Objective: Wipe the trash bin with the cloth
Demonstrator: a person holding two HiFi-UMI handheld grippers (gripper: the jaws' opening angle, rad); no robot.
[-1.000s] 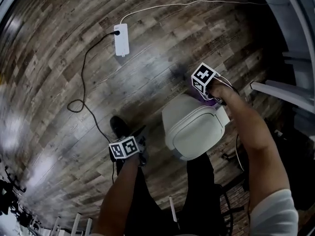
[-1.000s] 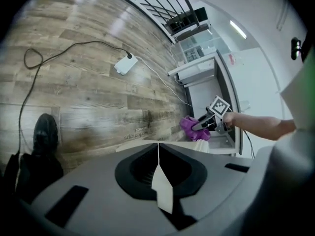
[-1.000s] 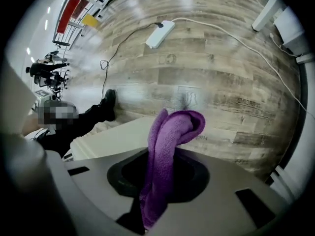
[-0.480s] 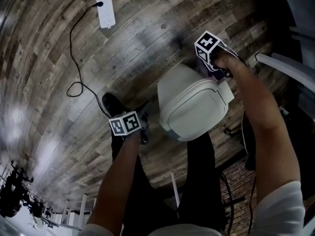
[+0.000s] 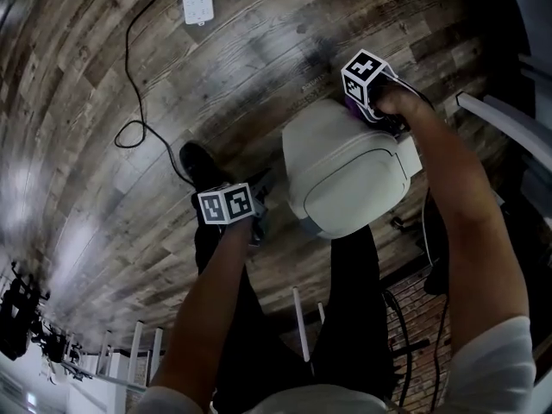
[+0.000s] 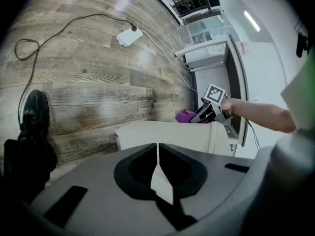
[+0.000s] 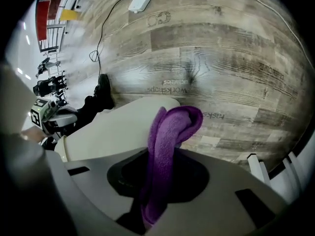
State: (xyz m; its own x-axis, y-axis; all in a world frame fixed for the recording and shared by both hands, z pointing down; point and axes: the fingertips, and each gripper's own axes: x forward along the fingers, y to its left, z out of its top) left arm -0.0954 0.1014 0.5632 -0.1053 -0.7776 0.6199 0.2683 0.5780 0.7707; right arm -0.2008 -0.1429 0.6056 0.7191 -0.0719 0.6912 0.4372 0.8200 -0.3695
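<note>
At the trash bin (image 5: 345, 175) lid, the right gripper (image 6: 199, 118) clamps the cloth (image 7: 167, 146); left gripper (image 5: 255, 222) closed, empty

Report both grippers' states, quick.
Left gripper: shut, nothing in it.
Right gripper: shut on the cloth.

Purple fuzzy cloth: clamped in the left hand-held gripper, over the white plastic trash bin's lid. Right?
No. The right hand-held gripper holds the purple fuzzy cloth, over the white plastic trash bin lid; the right gripper view shows it. The left hand-held gripper is shut, empty.
</note>
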